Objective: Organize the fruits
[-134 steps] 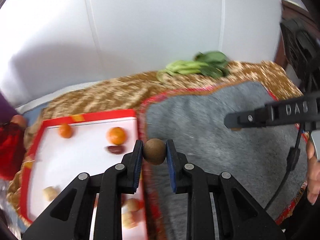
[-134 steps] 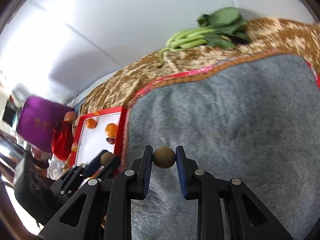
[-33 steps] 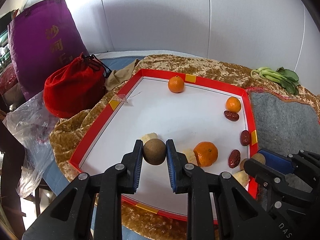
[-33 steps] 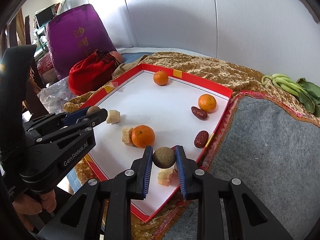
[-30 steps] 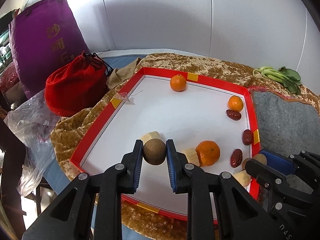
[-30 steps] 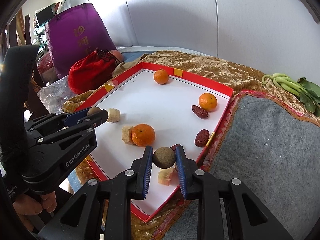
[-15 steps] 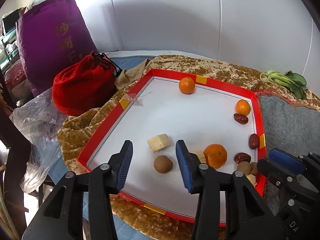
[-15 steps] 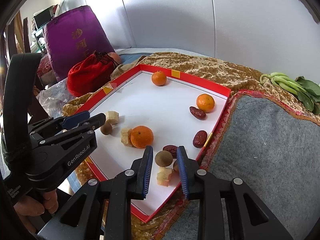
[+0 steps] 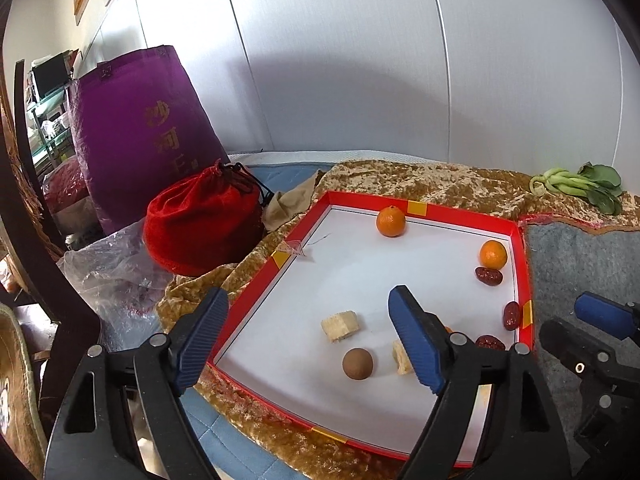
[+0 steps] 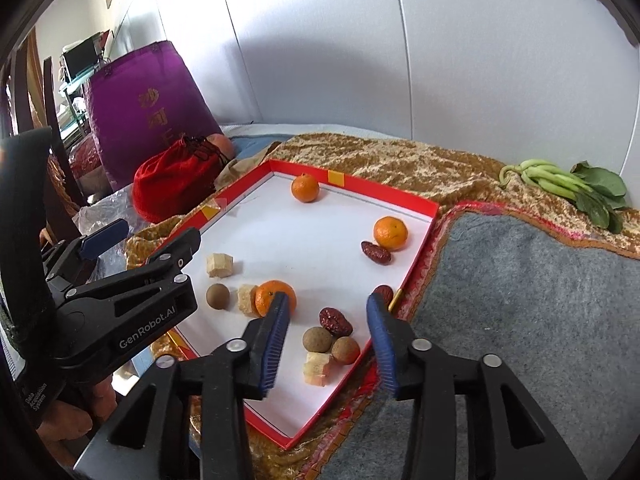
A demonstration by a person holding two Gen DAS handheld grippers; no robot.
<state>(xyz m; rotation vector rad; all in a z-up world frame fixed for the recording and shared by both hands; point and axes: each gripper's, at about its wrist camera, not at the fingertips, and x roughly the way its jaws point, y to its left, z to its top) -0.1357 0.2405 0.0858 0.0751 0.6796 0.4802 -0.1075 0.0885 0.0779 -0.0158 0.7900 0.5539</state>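
Note:
A red-rimmed white tray (image 9: 460,212) (image 10: 384,190) holds three oranges, dark red dates, pale chunks and brown round fruits. My left gripper (image 9: 308,300) hangs above the tray's near left part with its jaws opening and nothing between them. One brown fruit (image 9: 357,363) (image 10: 217,296) lies free on the tray below it. My right gripper (image 10: 328,304) is over the near right corner, jaws opening and apart from two brown fruits (image 10: 317,339) that rest beside a date (image 10: 335,321) and a pale chunk (image 10: 318,363).
A red drawstring pouch (image 9: 200,228), a purple bag (image 9: 140,136) and a plastic bag (image 9: 108,272) stand left of the tray. A grey felt mat (image 10: 520,320) lies to its right on the gold cloth. Green vegetables (image 10: 568,188) lie at the far right.
Both grippers were shut on a brown fruit each; both have opened and let the fruits down onto the tray. Both have risen a little.

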